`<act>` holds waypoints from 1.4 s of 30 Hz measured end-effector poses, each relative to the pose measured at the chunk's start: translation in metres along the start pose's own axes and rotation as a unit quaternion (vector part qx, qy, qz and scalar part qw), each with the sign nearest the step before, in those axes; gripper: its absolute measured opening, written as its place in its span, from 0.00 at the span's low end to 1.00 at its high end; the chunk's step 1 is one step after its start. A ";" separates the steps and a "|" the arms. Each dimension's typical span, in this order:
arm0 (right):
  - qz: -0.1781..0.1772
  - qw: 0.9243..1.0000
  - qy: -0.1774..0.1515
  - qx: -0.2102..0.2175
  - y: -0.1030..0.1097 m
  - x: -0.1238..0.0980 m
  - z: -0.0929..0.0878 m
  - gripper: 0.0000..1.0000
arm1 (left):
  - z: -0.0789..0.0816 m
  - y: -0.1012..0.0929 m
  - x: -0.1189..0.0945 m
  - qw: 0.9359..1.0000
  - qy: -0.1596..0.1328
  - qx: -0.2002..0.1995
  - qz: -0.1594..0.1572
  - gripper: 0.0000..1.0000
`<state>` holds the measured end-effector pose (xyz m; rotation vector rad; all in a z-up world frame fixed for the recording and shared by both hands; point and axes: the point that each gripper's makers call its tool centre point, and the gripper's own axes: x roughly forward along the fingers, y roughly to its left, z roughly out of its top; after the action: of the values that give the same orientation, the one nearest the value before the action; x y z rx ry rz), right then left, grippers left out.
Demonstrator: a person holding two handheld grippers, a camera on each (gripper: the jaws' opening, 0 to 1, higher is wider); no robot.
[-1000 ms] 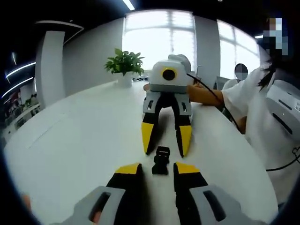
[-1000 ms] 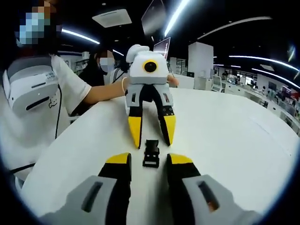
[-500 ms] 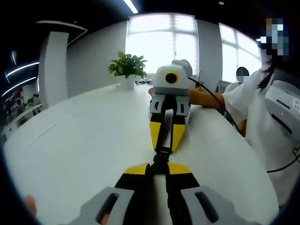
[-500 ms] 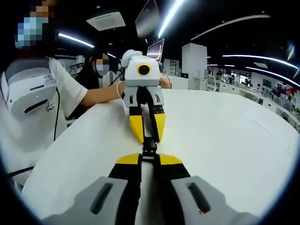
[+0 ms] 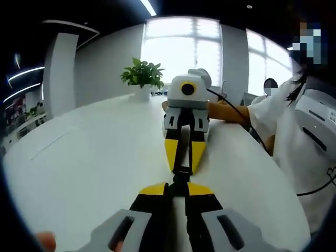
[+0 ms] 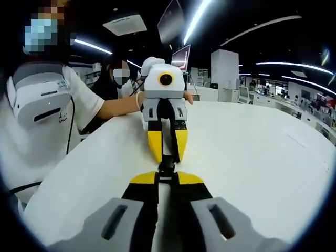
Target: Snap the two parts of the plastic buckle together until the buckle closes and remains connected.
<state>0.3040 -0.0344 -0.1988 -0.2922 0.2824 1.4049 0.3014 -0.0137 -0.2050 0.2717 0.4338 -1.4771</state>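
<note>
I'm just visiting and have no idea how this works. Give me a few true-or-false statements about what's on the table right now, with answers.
1. Both grippers, the left gripper and the right gripper, are shut on the black buckle. True.
2. The table is dark wood. False: it is white.
3. A potted plant stands at the table's far end. True.
4. The buckle lies alone, untouched. False: jaws grip it from both ends.
</note>
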 end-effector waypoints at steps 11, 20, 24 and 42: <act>-0.022 1.000 0.010 -0.005 0.004 0.001 0.010 0.09 | 0.000 -0.005 0.006 1.000 0.004 -0.009 0.029 0.09; -0.017 0.999 -0.019 -0.020 0.014 -0.005 0.011 0.11 | -0.002 -0.005 0.006 1.000 -0.007 -0.003 0.018 0.11; -0.015 0.999 -0.024 -0.022 0.016 -0.006 0.010 0.12 | -0.002 -0.007 0.007 1.000 -0.013 0.007 0.020 0.12; -0.020 0.999 -0.025 -0.007 0.013 -0.007 0.002 0.14 | 0.007 -0.005 0.006 0.999 -0.039 -0.021 0.014 0.35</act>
<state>0.2897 -0.0381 -0.1946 -0.2711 0.2246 1.3737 0.2977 -0.0228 -0.2015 0.1854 0.3973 -1.4452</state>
